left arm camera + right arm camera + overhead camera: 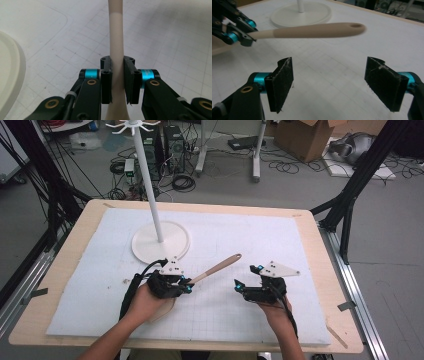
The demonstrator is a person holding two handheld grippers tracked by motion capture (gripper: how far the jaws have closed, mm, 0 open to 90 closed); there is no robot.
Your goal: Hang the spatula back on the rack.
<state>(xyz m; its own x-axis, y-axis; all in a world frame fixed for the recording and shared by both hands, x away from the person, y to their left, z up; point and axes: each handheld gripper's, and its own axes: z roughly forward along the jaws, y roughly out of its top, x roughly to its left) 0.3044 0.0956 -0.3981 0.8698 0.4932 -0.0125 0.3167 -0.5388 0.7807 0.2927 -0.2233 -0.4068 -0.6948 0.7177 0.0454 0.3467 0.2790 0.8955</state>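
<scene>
Material in hand: beige silicone-and-wood utensil, most likely a spatula or spoon, its handle pale and tan with a hanging hole at the far tip.
Left tool: jaws closed tight on the pale neck of the utensil; in the left gripper view the pads press on both sides of the shaft.
Right tool: jaws wide apart, nothing between them; it sits just beside the handle's free end, not touching.
Utensil position: lifted clear of the white gridded mat on the worktop, between the two tools.
Long axis: runs from the left tool up and to the right in the high view; in the right gripper view it lies crosswise above the open jaws, hole end to the right.
Key relation: the handle's free end points toward the right tool, which is the nearer free tool for a handover, judged likely.
Farther off: white hook stand, its round base beyond the left tool and well apart from the utensil tip.
Hidden: the utensil's working head is covered by the left hand and tool; its shape cannot be told.
Cut off: the top hooks of the stand are partly cropped.
</scene>
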